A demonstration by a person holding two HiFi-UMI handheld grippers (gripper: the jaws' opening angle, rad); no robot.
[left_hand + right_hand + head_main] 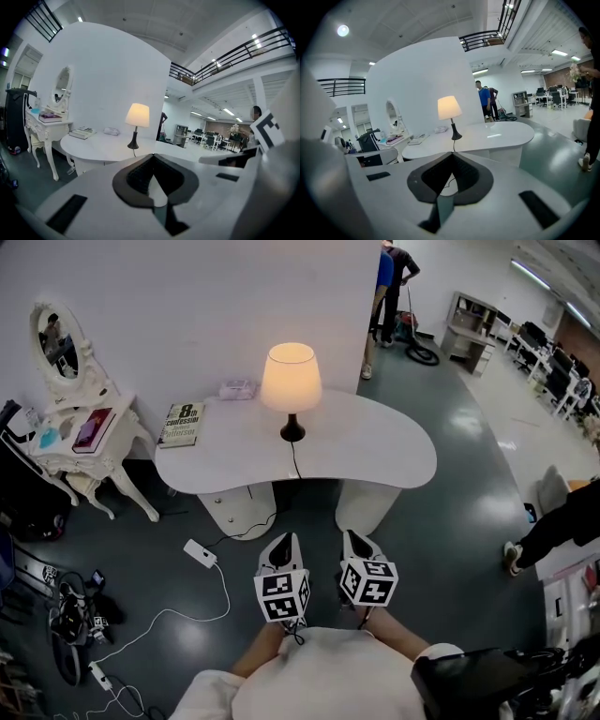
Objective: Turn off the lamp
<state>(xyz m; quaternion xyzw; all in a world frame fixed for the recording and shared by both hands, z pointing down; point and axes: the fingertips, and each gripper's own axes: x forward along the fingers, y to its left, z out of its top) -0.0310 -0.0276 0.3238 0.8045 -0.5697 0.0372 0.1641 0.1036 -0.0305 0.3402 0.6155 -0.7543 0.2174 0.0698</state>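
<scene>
The lamp (291, 381) glows, lit, at the middle of the white curved table (375, 442); it has a cream shade and a dark foot. Its black cord (293, 460) drops over the table's front edge toward the floor. My left gripper (284, 542) and right gripper (354, 538) hover side by side over the floor short of the table, both shut and empty, pointing at the lamp. The left gripper view has the lamp (137, 116) beyond the closed tips of the left gripper (153, 155). Likewise, in the right gripper view the lamp (449, 108) stands past the right gripper (453, 153).
A book (182, 424) and a small pack (237, 389) lie on the table's left part. A white vanity with a mirror (80, 432) stands at the left. A white adapter (200, 552) and cables lie on the floor. A person's leg (553, 526) is at the right; people stand behind the wall (384, 296).
</scene>
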